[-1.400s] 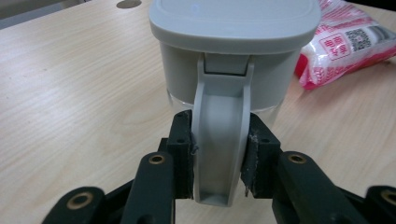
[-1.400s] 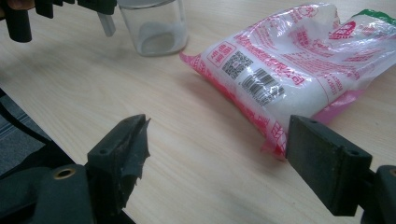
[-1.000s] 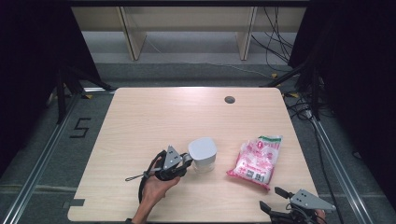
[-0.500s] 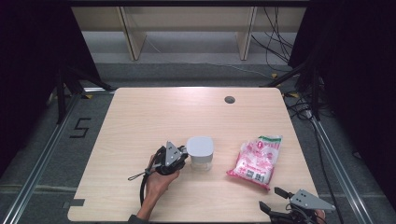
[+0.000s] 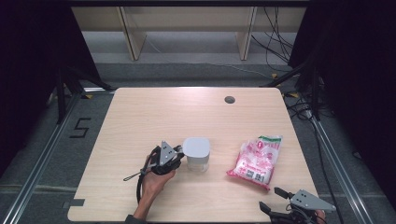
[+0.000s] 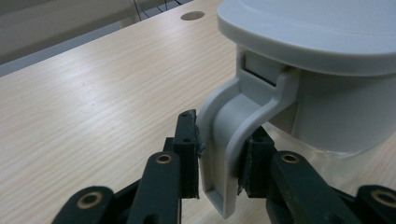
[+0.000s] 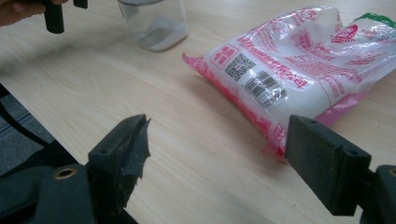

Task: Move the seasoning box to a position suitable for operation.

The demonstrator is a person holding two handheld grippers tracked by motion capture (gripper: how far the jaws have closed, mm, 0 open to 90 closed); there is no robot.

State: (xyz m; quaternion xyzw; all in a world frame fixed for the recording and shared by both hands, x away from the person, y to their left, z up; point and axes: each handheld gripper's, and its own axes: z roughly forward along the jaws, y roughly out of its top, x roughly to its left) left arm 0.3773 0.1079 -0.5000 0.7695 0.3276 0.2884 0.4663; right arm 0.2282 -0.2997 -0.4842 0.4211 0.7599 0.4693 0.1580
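Note:
A clear jar [image 5: 196, 161] with a grey lid [image 5: 196, 147] stands at the table's front middle. My left gripper [image 5: 180, 154] reaches it from the left, held by a hand [image 5: 154, 184]. In the left gripper view its jaws have just been closing and now press both sides of the lid's grey latch [image 6: 231, 140], so the left gripper [image 6: 219, 154] is shut on it. A pink and white bag [image 5: 257, 158] lies to the jar's right. My right gripper [image 5: 270, 198] sits open at the front right edge, and in its own view the right gripper [image 7: 217, 135] faces the bag [image 7: 289, 60] with nothing between its jaws.
A round dark hole [image 5: 229, 99] is set in the table near its far edge. Bare wood spreads across the far half of the table [image 5: 163, 112]. Cables and shelf legs lie on the floor beyond. The jar's base [image 7: 156, 25] shows far off in the right gripper view.
The left gripper and the jar have shifted slightly to the left. The right gripper and the bag have stayed where they were.

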